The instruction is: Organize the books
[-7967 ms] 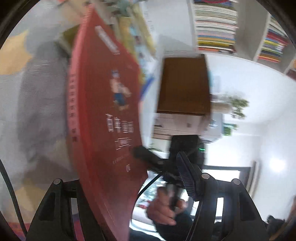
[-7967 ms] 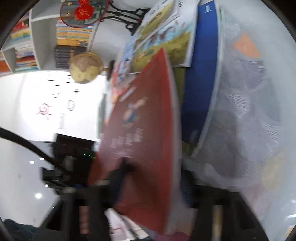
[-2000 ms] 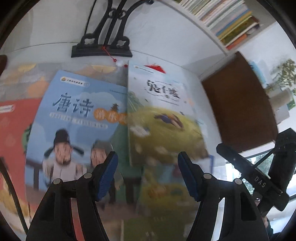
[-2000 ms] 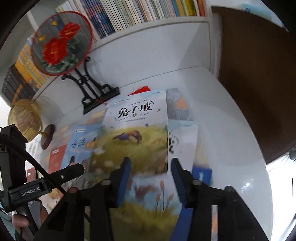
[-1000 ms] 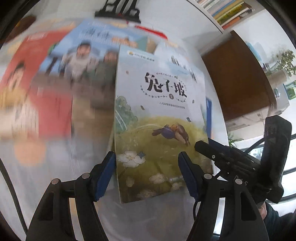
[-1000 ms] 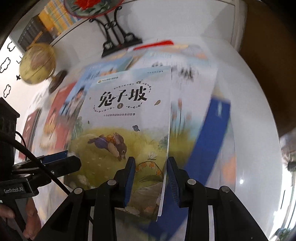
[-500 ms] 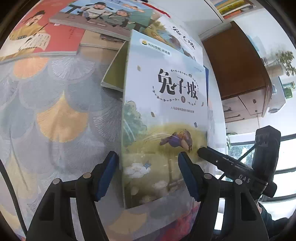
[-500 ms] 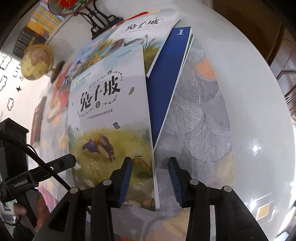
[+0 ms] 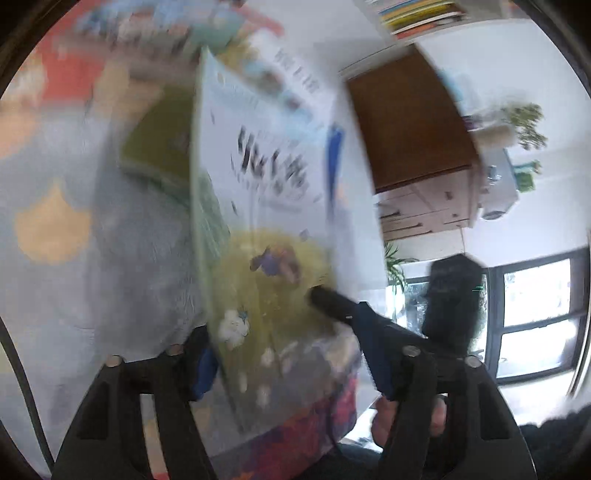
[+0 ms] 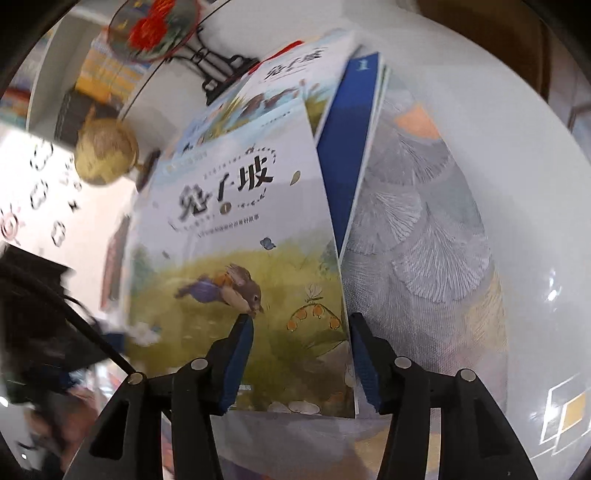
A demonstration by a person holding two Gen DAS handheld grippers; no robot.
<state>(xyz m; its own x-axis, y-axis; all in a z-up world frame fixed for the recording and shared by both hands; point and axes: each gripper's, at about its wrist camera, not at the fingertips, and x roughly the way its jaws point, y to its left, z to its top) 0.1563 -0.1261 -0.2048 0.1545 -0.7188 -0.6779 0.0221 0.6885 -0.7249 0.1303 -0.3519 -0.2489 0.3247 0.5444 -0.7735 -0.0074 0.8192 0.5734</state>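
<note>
Both grippers hold the rabbit picture book (image 10: pixel 236 236), white and green with a running rabbit on its cover, lifted and tilting off the table. My right gripper (image 10: pixel 301 354) clamps its lower edge. My left gripper (image 9: pixel 284 354) clamps the same book (image 9: pixel 258 221) at its bottom; the view is blurred. More books lie behind: a blue book (image 10: pixel 351 122), a second rabbit-title book (image 10: pixel 295 74), a green book (image 9: pixel 155 147) and a red one (image 9: pixel 66 70).
The round table has a grey fan-patterned cloth (image 10: pixel 424 229). A globe (image 10: pixel 105 151) and a red flower fan on a black stand (image 10: pixel 151 26) sit at the back. A brown cabinet (image 9: pixel 402 125) stands beyond the table. Bookshelves line the wall.
The rabbit book has been lifted and tipped up on edge, away from the other books. Both grippers have swung with it; the left view is now motion-blurred.
</note>
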